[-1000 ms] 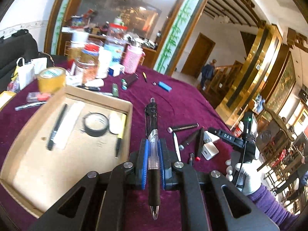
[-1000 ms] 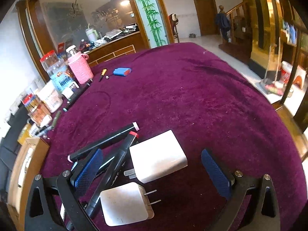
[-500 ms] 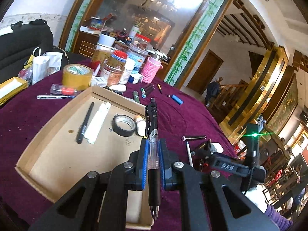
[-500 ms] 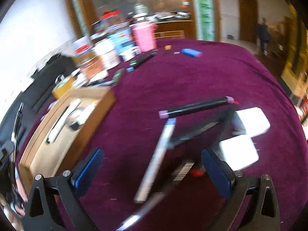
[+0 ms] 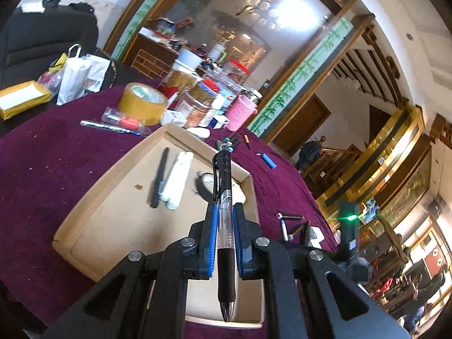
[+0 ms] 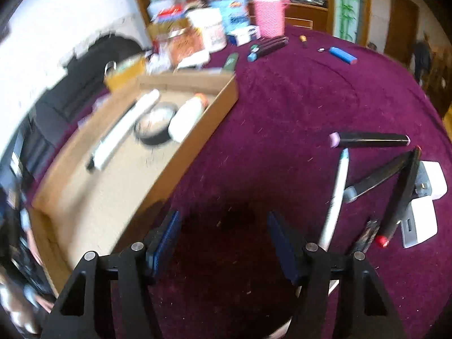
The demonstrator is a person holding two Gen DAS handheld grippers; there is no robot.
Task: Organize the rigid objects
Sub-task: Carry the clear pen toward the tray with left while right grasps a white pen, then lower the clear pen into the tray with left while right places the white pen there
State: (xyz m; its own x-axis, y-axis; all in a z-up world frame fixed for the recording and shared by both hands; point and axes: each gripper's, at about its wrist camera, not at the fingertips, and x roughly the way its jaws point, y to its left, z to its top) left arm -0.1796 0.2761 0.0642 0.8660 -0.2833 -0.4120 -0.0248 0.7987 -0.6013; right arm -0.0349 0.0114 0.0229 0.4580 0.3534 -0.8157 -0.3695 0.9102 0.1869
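Left tongs (image 5: 225, 243): clamped narrow on a black-and-clear pen (image 5: 224, 220), which runs lengthwise between the blue pads (image 5: 213, 226), clip end toward the frame centre, tip pointing to the lower edge. The pen hangs over the near right part of the cardboard tray (image 5: 84, 243).

Cardboard tray, centre of the left view: holds a black pen (image 5: 158, 180), two white sticks (image 5: 176, 180) side by side just beside it, and a black tape ring (image 5: 204, 185) partly hidden behind the held pen.

Right tongs (image 6: 223, 243): spread wide, holding nothing, over bare maroon table (image 6: 282, 99) cloth at the lower centre of the frame, just right of the tray's near wall.

Loose items, right edge of the right view: a black marker with lilac cap (image 6: 368, 139); a white pen (image 6: 336, 195) below it; two dark markers crossing near two white chargers (image 6: 421, 220), one marker with a red end (image 6: 395, 212).

Background, upper left of the left view: yellow tape roll (image 5: 141, 103), pink woven cup (image 5: 240, 113), jars and packets. A blue lighter (image 5: 269, 161) lies on the cloth past the tray.
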